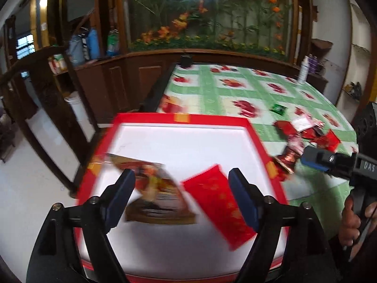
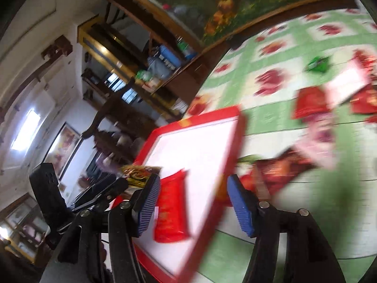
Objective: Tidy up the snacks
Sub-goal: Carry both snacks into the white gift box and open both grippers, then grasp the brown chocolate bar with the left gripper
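A red-rimmed white tray (image 1: 212, 119) sits at the near left corner of the table. Two packets lie inside it: a brown-and-orange snack packet (image 1: 153, 188) and a red packet (image 1: 219, 202). My left gripper (image 1: 181, 175) hovers over them, open, with neither pad touching a packet. A pile of red and pink snack packets (image 1: 304, 136) lies on the cloth right of the tray. In the right wrist view my right gripper (image 2: 194, 184) is open above the tray's right rim (image 2: 235, 153), nothing pressed between its pads. The red packet (image 2: 172, 212) shows beside its left finger.
A green-and-white flowered cloth (image 1: 235, 89) covers the table. On it lie a small green packet (image 1: 278, 108) and, far back, a white bottle (image 1: 302, 70). Dark wooden cabinets stand behind and to the left. A hand (image 1: 353, 219) holds the right gripper (image 1: 313, 156).
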{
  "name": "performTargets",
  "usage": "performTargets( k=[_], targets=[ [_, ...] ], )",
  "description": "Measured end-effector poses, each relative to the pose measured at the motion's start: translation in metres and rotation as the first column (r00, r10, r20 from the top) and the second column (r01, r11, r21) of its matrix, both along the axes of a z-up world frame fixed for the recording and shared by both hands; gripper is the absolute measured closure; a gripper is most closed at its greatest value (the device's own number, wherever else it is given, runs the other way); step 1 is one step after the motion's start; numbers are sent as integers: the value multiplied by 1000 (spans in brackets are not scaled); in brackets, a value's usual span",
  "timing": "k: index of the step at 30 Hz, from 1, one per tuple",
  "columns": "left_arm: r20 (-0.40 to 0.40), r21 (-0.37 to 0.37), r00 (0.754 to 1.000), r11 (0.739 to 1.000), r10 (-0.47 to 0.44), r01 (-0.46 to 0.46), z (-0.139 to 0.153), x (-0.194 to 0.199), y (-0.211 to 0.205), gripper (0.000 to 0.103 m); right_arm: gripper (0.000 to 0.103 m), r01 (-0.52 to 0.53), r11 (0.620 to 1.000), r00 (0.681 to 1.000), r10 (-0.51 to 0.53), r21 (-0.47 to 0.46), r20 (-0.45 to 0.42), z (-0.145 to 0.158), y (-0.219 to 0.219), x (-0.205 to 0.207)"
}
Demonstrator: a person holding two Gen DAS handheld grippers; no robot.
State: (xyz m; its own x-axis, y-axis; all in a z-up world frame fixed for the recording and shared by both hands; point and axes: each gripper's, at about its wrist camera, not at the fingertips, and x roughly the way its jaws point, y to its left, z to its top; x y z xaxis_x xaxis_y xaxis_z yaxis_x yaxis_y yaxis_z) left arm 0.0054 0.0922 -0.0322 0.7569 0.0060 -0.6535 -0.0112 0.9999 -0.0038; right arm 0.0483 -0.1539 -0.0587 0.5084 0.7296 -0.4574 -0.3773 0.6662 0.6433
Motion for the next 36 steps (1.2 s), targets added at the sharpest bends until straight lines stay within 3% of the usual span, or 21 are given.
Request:
performTargets(
  k=[4, 10, 15, 18, 22, 27, 29, 33, 36],
  targets=[
    [-32, -7, 997, 998, -69, 68, -1, 7, -29, 21, 31, 127, 992, 991, -127, -10, 29, 1, -60, -9],
    [-32, 76, 985, 982, -170, 172, 9, 21, -80, 21, 20, 315, 949, 948, -316, 22, 31, -1, -154, -16],
    [-76, 122, 967, 960, -245, 253, 5, 45, -123, 21, 14, 410, 888, 912, -406, 208, -63, -16, -210, -16],
    [-122, 155, 951, 941, -284, 301, -4, 62, -149, 21, 14, 420, 861, 907, -408, 288, -104, -21, -221, -16],
    [-174, 197, 933, 918, -314, 345, -20, 84, -174, 21, 12, 388, 868, 920, -382, 309, -81, -18, -221, -19],
    [-268, 130, 891, 902, -367, 411, -41, 102, -188, 21, 12, 355, 874, 934, -347, 333, -85, -20, -216, -18],
    [-306, 117, 879, 902, -365, 415, -46, 107, -191, 22, 12, 346, 873, 937, -337, 344, -87, -20, -214, -18],
    [-341, 138, 884, 913, -321, 384, -51, 112, -196, 20, 12, 338, 875, 940, -330, 346, -83, -20, -213, -19],
    [-348, 97, 886, 929, -305, 358, -51, 111, -197, 22, 12, 341, 875, 939, -332, 344, -85, -21, -212, -19]
  ],
)
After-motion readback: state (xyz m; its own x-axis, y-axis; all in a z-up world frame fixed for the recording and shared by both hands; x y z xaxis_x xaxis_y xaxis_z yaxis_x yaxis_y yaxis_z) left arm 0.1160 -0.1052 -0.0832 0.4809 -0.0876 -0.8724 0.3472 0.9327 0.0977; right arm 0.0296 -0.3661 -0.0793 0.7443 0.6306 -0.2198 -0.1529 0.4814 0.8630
